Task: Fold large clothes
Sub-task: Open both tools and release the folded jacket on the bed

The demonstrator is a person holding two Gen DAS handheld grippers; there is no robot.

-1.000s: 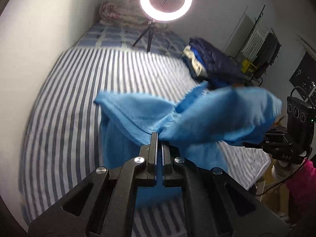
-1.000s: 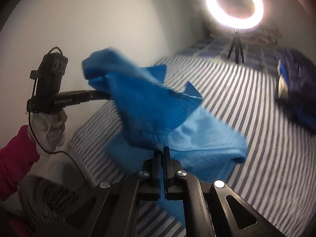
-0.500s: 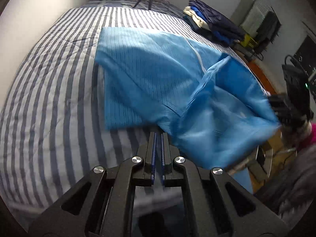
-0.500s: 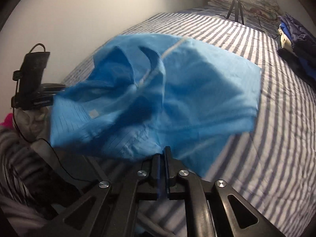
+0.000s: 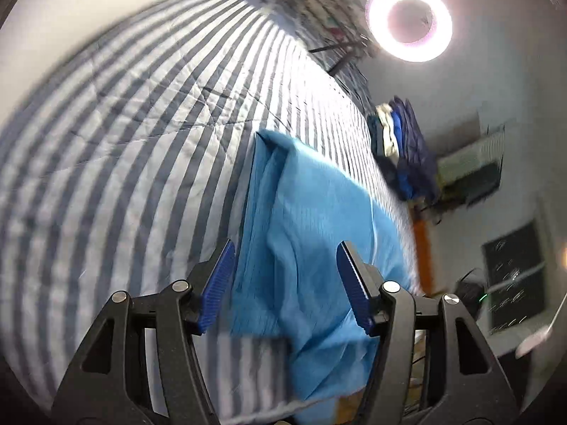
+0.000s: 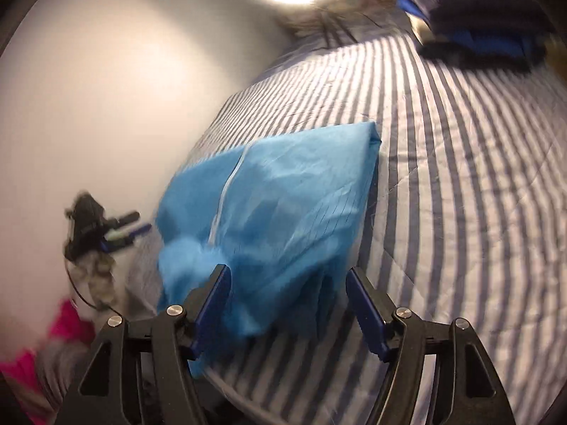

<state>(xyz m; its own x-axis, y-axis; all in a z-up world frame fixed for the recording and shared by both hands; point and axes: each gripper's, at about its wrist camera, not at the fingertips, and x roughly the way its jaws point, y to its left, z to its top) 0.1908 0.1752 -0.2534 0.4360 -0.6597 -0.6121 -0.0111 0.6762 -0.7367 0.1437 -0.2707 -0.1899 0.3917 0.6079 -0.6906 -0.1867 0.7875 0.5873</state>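
A large light-blue garment (image 5: 312, 233) lies spread on the striped bed, its near end hanging over the bed's edge. My left gripper (image 5: 285, 269) hovers over that near end with its jaws opening; the cloth lies below them and the blue pads (image 5: 218, 276) do not press on it. In the right wrist view the same garment (image 6: 283, 191) shows a pale seam down its middle. My right gripper (image 6: 287, 287) is also opening just above the crumpled near edge, with no cloth pinched. The left gripper (image 6: 106, 226) appears blurred at the left of that view.
The grey-and-white striped bedspread (image 5: 124, 141) stretches far beyond the garment. A pile of folded dark-blue and cream clothes (image 5: 404, 148) sits at the bed's far side. A lit ring light (image 5: 409, 21) on a tripod stands at the head. A pink sleeve (image 6: 71, 322) shows low left.
Both grippers were shut on the garment and holding it up in the air; it has dropped flat onto the bed. Both sets of jaws have let go and spread apart, and both hands have sunk and rolled.
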